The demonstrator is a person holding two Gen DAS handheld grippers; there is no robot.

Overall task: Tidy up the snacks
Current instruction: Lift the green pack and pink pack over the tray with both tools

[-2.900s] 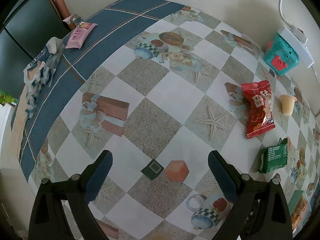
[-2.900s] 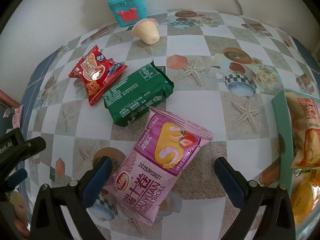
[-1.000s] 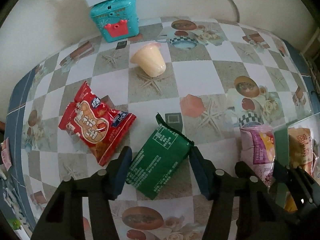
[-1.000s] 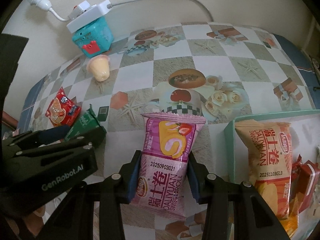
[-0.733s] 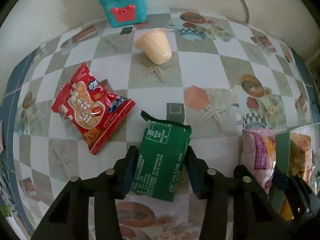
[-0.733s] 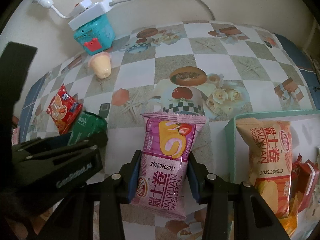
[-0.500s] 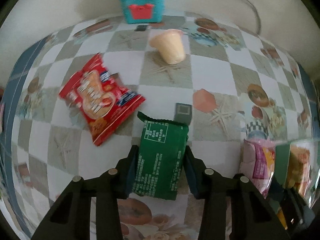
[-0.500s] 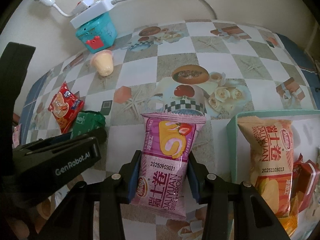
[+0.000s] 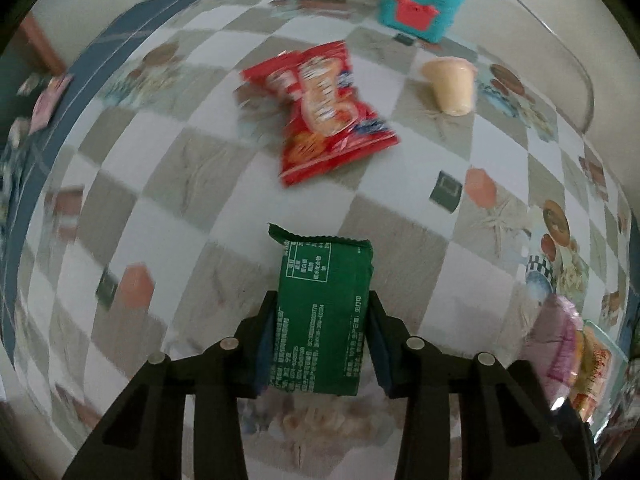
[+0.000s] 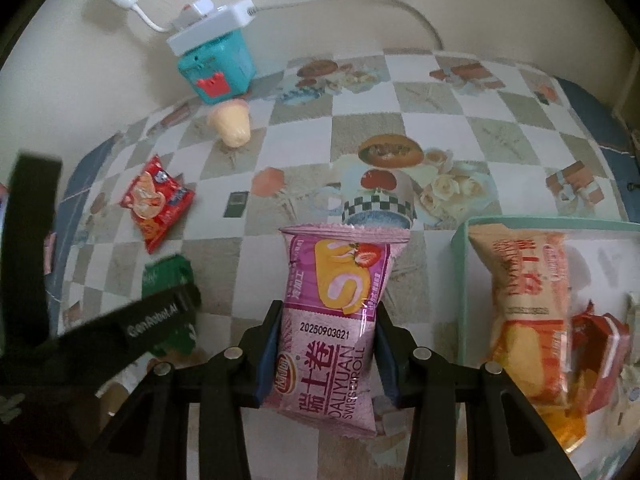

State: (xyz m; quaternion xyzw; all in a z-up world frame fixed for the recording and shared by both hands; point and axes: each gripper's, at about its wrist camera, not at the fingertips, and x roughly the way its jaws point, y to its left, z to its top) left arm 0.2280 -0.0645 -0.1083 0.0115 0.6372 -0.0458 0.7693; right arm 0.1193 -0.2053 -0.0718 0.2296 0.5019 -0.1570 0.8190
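My left gripper (image 9: 322, 308) is shut on a green snack pack (image 9: 320, 316) and holds it above the patterned tablecloth. My right gripper (image 10: 328, 316) is shut on a pink Swiss roll pack (image 10: 334, 320), just left of a mint tray (image 10: 460, 264) that holds an orange Swiss roll pack (image 10: 528, 308) and a red snack (image 10: 600, 344). A red chip bag (image 9: 324, 108) and a yellow jelly cup (image 9: 450, 86) lie on the table beyond. The left gripper's body with the green pack (image 10: 168, 280) shows at the left of the right wrist view.
A teal box (image 10: 218, 64) with a white power strip (image 10: 212, 30) on top stands against the back wall. Pink snack packs (image 9: 44, 100) lie at the far left on the blue border of the cloth. The pink pack (image 9: 556, 340) and tray contents show at the right edge of the left wrist view.
My left gripper closed on the green pack, lifted it and swung left; the view is blurred by motion. My right gripper keeps holding the pink pack by the tray.
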